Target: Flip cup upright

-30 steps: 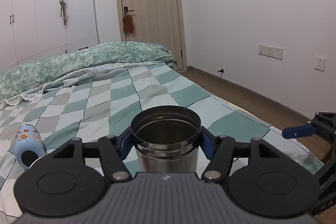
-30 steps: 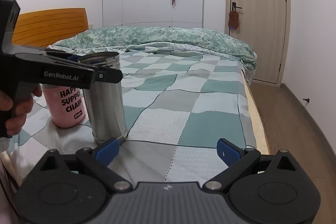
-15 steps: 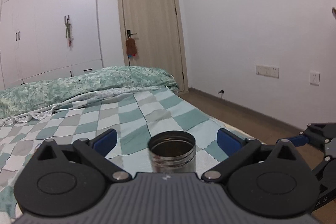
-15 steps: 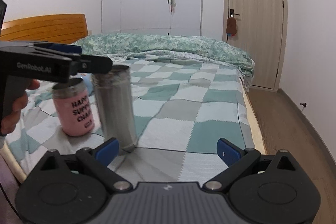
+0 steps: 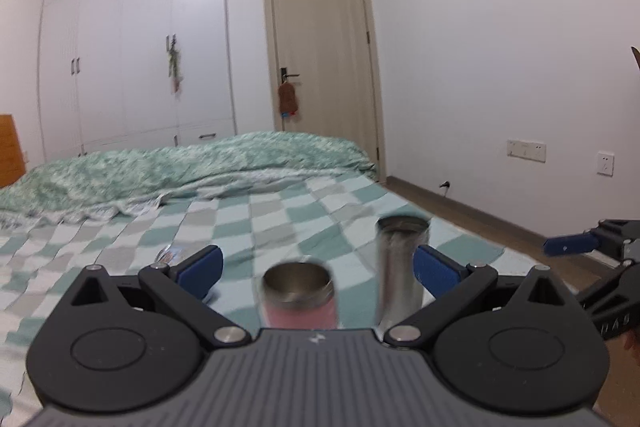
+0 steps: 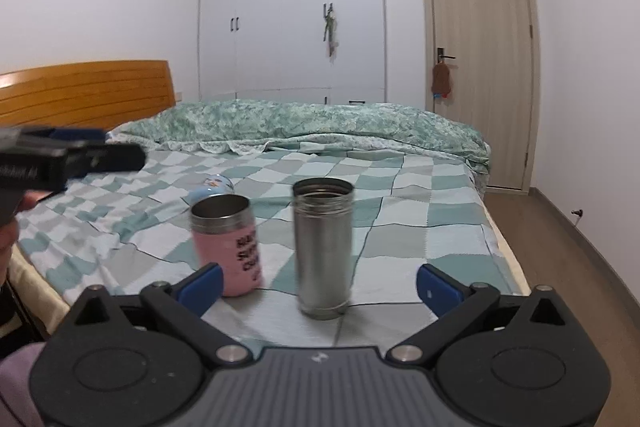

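A tall steel cup point(image 6: 323, 251) stands upright, mouth up, near the bed's front edge; it also shows in the left wrist view point(image 5: 401, 267). A pink cup point(image 6: 226, 245) with black lettering stands upright to its left, seen too in the left wrist view point(image 5: 298, 295). A light blue cup point(image 6: 212, 188) lies on its side behind the pink one. My left gripper point(image 5: 318, 269) is open and empty, pulled back above the cups; it shows at the left in the right wrist view point(image 6: 72, 159). My right gripper point(image 6: 318, 287) is open and empty, just in front of the steel cup.
The bed point(image 6: 420, 195) has a green and grey checked cover and a rumpled green quilt point(image 6: 304, 125) at the back. A wooden headboard point(image 6: 88, 89) is at the left. Wooden floor point(image 6: 560, 247), a door and white wardrobes lie beyond.
My left gripper has opened, let go of the steel cup and drawn back and up to the left. The steel cup stays upright on the bed. My right gripper rose slightly.
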`<state>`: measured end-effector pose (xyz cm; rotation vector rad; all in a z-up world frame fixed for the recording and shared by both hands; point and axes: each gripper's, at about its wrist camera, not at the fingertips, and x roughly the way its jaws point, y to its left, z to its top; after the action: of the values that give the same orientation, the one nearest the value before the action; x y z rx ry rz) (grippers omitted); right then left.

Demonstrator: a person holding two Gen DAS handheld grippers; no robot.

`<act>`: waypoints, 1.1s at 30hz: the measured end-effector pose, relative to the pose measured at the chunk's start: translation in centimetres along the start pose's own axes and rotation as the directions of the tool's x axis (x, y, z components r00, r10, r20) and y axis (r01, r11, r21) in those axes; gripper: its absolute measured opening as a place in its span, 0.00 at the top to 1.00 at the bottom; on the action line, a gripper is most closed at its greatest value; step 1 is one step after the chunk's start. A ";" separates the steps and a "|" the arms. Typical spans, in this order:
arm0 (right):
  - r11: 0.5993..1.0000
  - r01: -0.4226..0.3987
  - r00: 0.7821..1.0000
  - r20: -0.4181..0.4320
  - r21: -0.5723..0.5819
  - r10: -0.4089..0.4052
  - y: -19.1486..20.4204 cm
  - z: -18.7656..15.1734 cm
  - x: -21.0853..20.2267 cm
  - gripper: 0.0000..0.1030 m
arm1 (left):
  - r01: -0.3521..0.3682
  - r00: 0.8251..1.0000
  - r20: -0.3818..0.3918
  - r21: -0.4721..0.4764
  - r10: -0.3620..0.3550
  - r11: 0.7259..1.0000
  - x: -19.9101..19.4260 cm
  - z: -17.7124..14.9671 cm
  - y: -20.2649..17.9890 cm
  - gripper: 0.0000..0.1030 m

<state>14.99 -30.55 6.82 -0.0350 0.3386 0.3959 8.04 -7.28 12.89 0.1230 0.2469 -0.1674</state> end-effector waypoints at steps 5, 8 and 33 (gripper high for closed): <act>0.999 0.020 1.000 0.011 0.040 -0.020 3.2 -2.0 -0.7 0.00 | -0.042 0.998 -0.050 -0.035 0.040 0.999 -2.2 -3.5 2.9 0.00; 0.998 0.054 0.998 0.030 0.037 -0.055 4.8 -3.7 -0.7 0.00 | -0.073 0.995 -0.070 -0.057 0.069 0.996 -3.0 -6.1 4.1 0.00; 0.979 0.199 0.955 0.217 0.049 -0.205 7.3 -10.8 -1.5 0.00 | -0.241 0.962 0.097 -0.151 0.257 0.959 -4.9 -15.1 2.9 0.00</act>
<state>7.50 -25.42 -2.63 0.0013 0.1186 0.1896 0.36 -1.53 -0.13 0.0063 0.1252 0.0941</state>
